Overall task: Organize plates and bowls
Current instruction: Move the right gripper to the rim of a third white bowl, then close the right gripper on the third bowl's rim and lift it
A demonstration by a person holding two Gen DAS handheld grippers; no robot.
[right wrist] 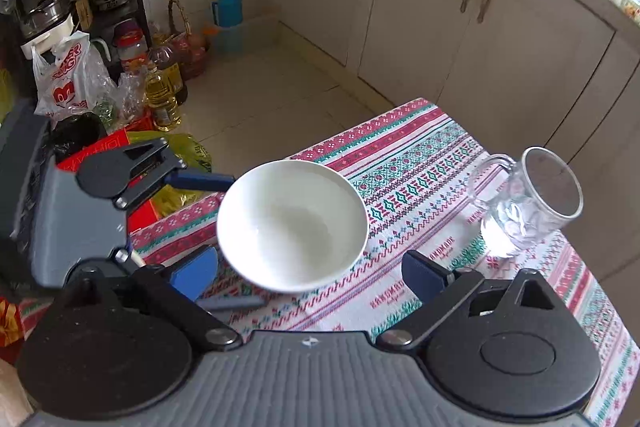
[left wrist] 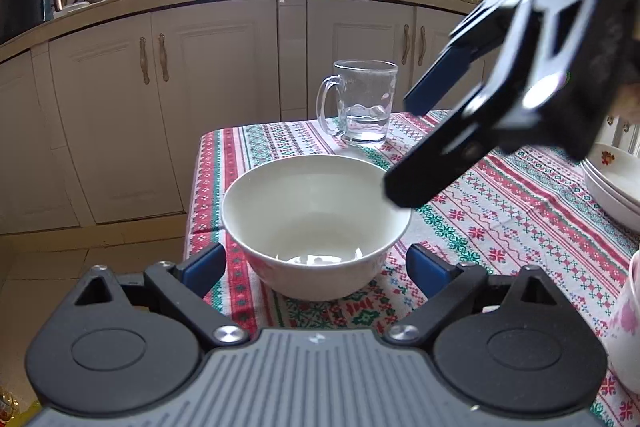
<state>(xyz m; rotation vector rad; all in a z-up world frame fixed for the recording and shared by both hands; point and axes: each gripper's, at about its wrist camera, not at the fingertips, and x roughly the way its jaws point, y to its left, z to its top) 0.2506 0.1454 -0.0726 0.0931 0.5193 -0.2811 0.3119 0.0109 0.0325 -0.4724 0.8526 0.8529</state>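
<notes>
Now bowl sits between open left tongs.

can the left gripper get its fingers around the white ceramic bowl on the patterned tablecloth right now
Probably yes. The left gripper is open, and the white ceramic bowl sits between its fingers. The right gripper, also open, hangs over the bowl's far rim and may crowd it.

My left wrist camera sits low at the near edge of the table, looking almost level across it toward the kitchen cabinets and window, close to the white bowl. My right wrist camera hangs higher and tilts steeply down over the same corner of the table, facing the floor and cabinets. Both views share the bowl, the glass mug and the patterned cloth.
</notes>
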